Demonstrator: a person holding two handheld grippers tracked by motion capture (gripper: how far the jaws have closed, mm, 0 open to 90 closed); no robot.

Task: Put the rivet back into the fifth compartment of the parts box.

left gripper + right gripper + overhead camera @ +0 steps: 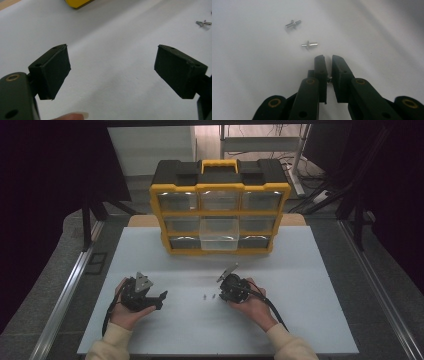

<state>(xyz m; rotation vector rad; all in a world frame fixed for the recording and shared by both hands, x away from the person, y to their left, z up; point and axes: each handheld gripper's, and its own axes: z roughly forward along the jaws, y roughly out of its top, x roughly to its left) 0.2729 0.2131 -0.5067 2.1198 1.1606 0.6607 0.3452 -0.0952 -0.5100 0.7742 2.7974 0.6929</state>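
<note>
Two small silver screws [209, 296] lie side by side on the white table [300, 270], between the two hands. In the right gripper view the nearer screw [309, 45] lies just ahead of the jaw tips and the farther screw [293, 24] beyond it. My right gripper [329, 60] has its jaws almost together, with a tiny metal piece pinched low between the pads. In the high view the right gripper [221, 296] points left at the screws. My left gripper [112, 72] stands wide open over bare table, with one screw [203, 23] at the far right. The left gripper [161, 300] rests on the table.
A yellow and black organizer case [220, 185] stands upright at the back of the table. Its clear middle drawer [219, 236] is pulled forward. A fingertip [75, 116] shows at the bottom of the left gripper view.
</note>
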